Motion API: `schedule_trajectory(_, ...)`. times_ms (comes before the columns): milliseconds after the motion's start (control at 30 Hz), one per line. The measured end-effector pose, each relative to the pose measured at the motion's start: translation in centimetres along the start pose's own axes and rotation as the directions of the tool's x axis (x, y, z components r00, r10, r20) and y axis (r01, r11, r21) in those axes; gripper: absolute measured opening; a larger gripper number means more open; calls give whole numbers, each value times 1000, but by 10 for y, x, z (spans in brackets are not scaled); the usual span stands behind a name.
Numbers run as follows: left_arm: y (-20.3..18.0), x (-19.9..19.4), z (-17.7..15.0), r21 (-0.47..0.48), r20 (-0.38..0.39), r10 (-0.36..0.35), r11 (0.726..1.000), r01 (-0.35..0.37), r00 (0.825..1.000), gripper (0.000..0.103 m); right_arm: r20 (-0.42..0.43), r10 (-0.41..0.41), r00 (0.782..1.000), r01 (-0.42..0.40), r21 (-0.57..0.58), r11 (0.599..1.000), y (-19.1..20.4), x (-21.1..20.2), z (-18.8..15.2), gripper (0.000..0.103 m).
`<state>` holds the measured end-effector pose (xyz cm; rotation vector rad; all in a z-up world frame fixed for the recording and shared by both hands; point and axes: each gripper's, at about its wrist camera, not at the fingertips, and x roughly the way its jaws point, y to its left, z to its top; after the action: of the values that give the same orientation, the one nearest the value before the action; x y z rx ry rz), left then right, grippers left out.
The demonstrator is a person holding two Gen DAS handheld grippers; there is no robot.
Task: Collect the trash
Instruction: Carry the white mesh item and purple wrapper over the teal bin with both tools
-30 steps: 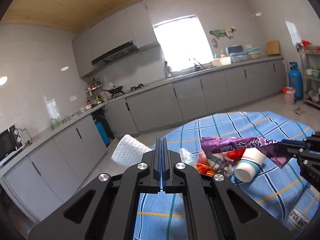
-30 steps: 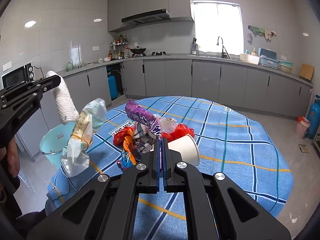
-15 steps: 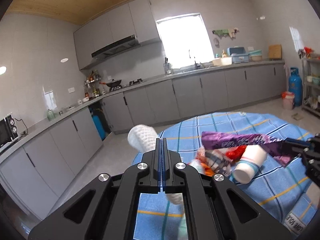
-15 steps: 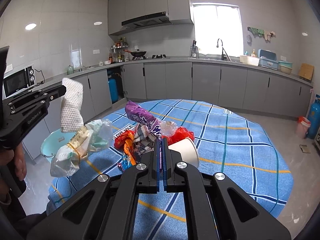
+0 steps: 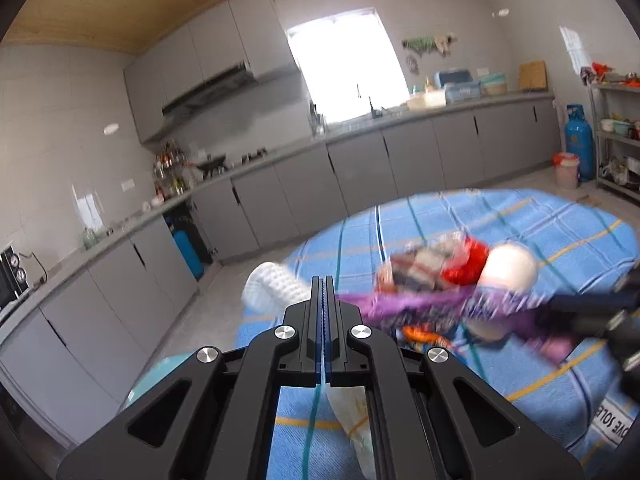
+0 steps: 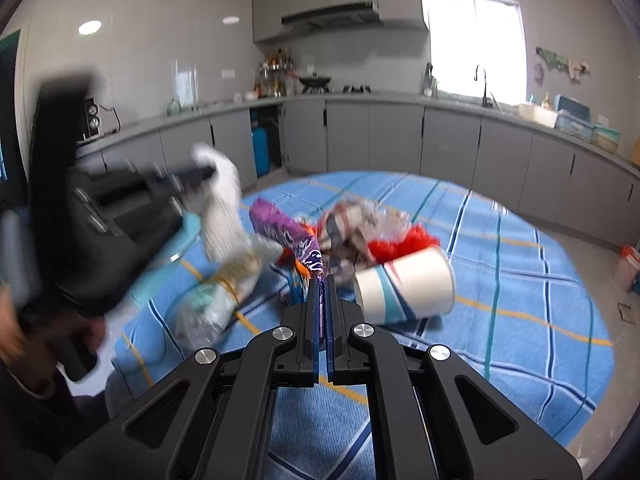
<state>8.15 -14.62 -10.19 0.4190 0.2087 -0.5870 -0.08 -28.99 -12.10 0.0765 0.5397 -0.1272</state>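
Glossy purple plastic wrapper (image 6: 286, 232), paper cup (image 6: 406, 286), woven checked cloth tablecloth (image 6: 520, 280).

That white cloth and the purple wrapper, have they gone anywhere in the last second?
The left gripper, shut on the white cloth throughout, swung in toward the trash pile, bringing the plastic bag along. The right gripper kept its hold on the purple wrapper and came closer to the paper cup. Nothing was let go. The red trash stayed on the tablecloth.
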Motion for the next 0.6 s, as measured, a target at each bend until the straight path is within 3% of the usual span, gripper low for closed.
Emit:
schedule_trajectory(67,6,-13,12,-1,54,18,1000,-18,998,0,-11,-21,1000,21,4,1000,-4,5,-2,3)
schedule_trajectory(167,14,-19,23,-16,77,21,1000,-20,997,0,-27,-62,998,63,19,998,-16,11,-3,3)
schedule_trajectory(433,31,-12,12,-40,12,85,996,-85,996,0,-29,-96,995,97,44,994,-32,11,-5,3)
schedule_trajectory(600,48,-15,1,-40,-9,137,990,-137,991,0,15,-86,996,86,52,995,-31,2,0,3)
